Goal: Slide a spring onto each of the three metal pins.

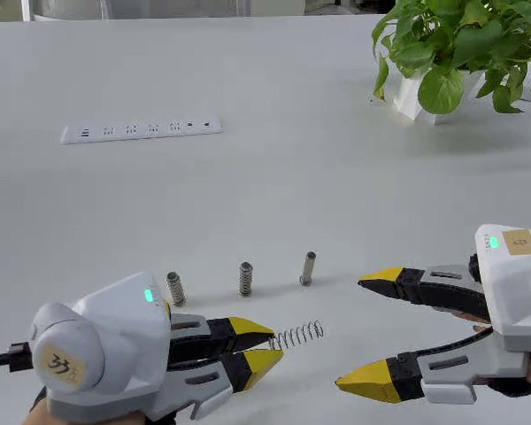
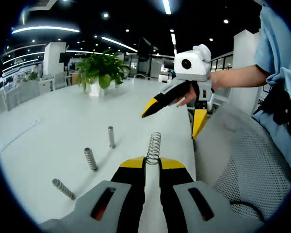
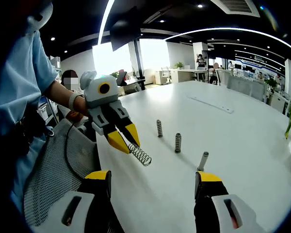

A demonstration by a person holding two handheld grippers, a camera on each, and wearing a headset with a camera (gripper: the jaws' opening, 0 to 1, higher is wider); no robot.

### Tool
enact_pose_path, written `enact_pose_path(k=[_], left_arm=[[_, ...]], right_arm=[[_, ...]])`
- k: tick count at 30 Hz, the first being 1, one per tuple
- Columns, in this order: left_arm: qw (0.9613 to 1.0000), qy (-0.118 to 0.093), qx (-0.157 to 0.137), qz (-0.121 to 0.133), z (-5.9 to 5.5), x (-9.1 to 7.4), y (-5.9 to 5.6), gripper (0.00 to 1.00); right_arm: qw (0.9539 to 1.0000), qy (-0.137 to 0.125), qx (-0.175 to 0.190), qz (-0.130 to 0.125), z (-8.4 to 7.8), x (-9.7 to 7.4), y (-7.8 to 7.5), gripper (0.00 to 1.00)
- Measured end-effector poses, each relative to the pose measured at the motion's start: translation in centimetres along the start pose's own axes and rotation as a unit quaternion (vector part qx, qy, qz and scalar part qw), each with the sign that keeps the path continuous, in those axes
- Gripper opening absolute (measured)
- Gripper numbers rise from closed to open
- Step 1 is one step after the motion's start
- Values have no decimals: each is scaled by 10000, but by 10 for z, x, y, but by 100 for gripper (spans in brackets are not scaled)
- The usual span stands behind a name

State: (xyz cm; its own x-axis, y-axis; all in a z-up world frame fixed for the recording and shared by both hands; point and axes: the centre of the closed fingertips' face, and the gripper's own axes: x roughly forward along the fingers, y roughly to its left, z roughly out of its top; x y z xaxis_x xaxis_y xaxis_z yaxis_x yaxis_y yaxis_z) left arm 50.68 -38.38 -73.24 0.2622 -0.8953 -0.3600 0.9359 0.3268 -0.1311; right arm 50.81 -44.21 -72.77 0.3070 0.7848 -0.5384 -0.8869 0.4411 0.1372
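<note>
White desk [image 1: 319,186], mostly bare. Potted plant [image 1: 465,44] in a white pot at the far right corner.

Right claw [image 1: 352,333] at the near right, just above the desk. Its yellow-tipped jaws stand wide apart with nothing between them, pointing left toward the pins.

Left claw [image 1: 267,343] at the near left, cable trailing off its back end. The jaws are pressed together on one end of the loose spring [image 1: 298,336]. The rest of the coil sticks out past the tips, roughly level and pointing right, clear of the desk.

White power strip [image 1: 142,129] lies flat at the far left, well apart from everything else.

The three pins stand upright in a row between the claws and the desk centre:
- left pin [image 1: 173,276]: the left-pin spring [image 1: 176,292] is on it and it leans a bit
- middle pin [image 1: 245,266]: the middle-pin spring [image 1: 245,282] is on it
- right pin [image 1: 308,268]: bare metal

The loose spring's free end is near the right pin, on the near side of it, not touching.
</note>
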Motion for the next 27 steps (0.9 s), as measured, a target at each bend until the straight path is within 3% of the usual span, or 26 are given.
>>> enact_pose_path(k=[5,13,22,27], left_arm=[[9999,-92,-12,96,5,-15,0,6],[9998,-115,-32,157,1,-28,-1,6],[9999,-133,-64,82,0,-35,-4,6],[9998,-155,-105,-30,0,-36,-8,6]], right_arm=[[9995,-61,-172,250,14,4,10,63],[9959,-34,-456,777,23,16,27,42],[9906,76,-626,1216,27,26,41,25],[9885,130,-683,1340,27,27,45,21]])
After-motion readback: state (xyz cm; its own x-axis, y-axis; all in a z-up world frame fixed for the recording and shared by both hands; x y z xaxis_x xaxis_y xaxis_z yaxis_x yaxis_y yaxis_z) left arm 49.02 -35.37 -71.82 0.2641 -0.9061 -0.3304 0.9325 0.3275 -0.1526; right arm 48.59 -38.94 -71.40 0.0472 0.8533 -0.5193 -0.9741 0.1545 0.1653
